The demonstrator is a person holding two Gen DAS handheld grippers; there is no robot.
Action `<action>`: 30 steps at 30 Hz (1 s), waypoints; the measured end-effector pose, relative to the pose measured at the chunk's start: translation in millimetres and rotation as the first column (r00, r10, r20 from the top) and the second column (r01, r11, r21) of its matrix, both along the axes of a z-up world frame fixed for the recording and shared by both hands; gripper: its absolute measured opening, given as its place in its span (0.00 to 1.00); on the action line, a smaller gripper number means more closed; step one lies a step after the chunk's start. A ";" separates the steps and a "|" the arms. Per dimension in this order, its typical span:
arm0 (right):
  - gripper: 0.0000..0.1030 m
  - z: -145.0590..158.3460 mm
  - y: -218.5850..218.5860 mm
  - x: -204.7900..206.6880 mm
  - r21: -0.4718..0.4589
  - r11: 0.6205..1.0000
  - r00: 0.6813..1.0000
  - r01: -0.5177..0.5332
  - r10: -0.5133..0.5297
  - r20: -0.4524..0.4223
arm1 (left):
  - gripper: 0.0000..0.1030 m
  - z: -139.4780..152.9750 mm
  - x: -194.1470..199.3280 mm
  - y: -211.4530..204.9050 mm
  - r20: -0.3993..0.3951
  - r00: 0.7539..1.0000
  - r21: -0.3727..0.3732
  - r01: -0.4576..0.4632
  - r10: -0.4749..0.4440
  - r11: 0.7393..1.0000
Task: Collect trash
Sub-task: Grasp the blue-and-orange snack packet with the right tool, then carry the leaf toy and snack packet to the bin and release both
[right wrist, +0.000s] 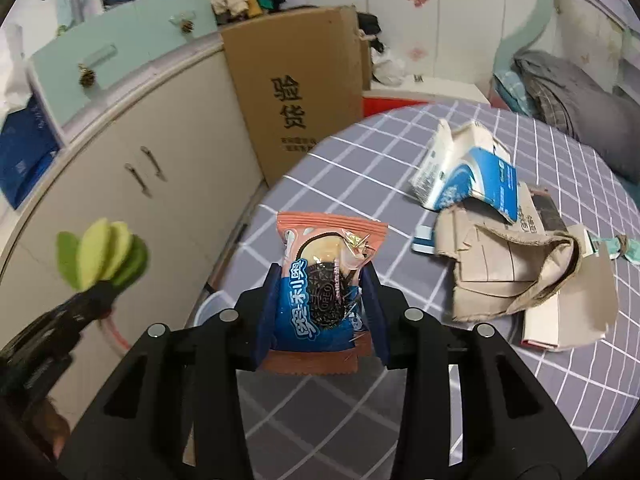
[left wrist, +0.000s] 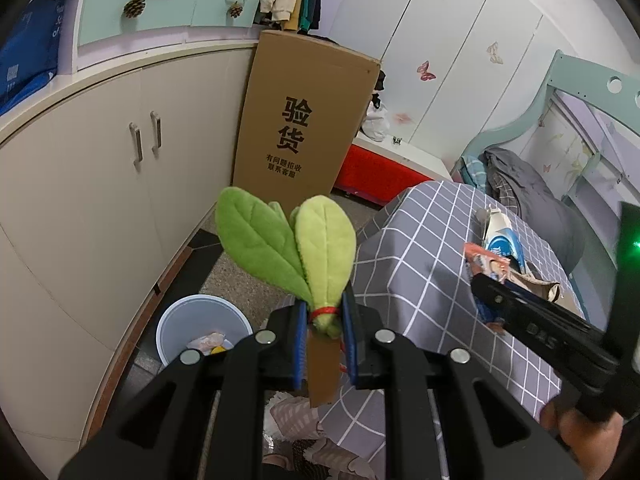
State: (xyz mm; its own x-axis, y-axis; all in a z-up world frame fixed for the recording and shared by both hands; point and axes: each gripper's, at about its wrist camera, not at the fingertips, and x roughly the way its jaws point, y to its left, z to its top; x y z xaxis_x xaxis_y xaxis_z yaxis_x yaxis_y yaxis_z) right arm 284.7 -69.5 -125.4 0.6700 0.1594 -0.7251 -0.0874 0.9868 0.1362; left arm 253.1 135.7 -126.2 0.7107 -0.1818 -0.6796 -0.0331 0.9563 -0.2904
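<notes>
My left gripper point(left wrist: 326, 312) is shut on the stem of a green plush leaf sprig point(left wrist: 288, 244) with a red tie and a brown paper tag. It hangs over the floor, above and to the right of a pale blue bin point(left wrist: 172, 340) that holds some scraps. My right gripper point(right wrist: 320, 280) is shut on an orange and blue cookie wrapper point(right wrist: 324, 264), held above the grey checked table point(right wrist: 400, 152). In the left wrist view the right gripper point(left wrist: 486, 292) reaches in from the right with the wrapper point(left wrist: 486, 260). In the right wrist view the left gripper point(right wrist: 100, 288) with its leaves point(right wrist: 104, 256) is at the left.
A crumpled blue and white carton point(right wrist: 464, 168) and torn cardboard point(right wrist: 508, 272) lie on the table. A tall cardboard box point(left wrist: 304, 120) leans by the cream cabinet point(left wrist: 100, 200). A red crate point(left wrist: 372, 176) and a bed with grey bedding point(left wrist: 520, 184) stand behind.
</notes>
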 end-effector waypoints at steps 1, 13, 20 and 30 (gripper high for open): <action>0.38 2.7 2.9 -3.2 0.019 1.000 1.000 -0.012 0.012 0.004 | 0.15 -0.6 -0.8 1.8 -0.001 1.000 -0.001 -0.002 0.002 1.000; 0.38 2.9 90.3 -9.1 0.123 0.958 0.964 -0.260 0.265 -0.021 | 0.15 -31.1 -6.5 56.5 -0.068 0.991 0.008 -0.111 0.111 0.994; 0.39 -31.0 165.8 13.1 0.124 0.925 0.926 -0.358 0.369 -0.084 | 0.15 -57.6 -6.2 109.9 -0.120 0.965 0.087 -0.223 0.233 0.971; 0.72 -72.8 203.6 49.1 0.137 0.932 0.932 -0.335 0.350 -0.097 | 0.15 -87.8 2.7 143.4 -0.184 0.940 0.136 -0.265 0.287 0.955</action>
State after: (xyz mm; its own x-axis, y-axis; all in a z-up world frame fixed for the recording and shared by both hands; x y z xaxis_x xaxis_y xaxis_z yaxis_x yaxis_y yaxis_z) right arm 333.8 134.1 -198.2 0.4709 0.4515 -0.7579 -0.3937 0.8764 0.2775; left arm 255.8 279.1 -214.0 0.5700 0.0840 -0.8173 -0.3469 0.9264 -0.1467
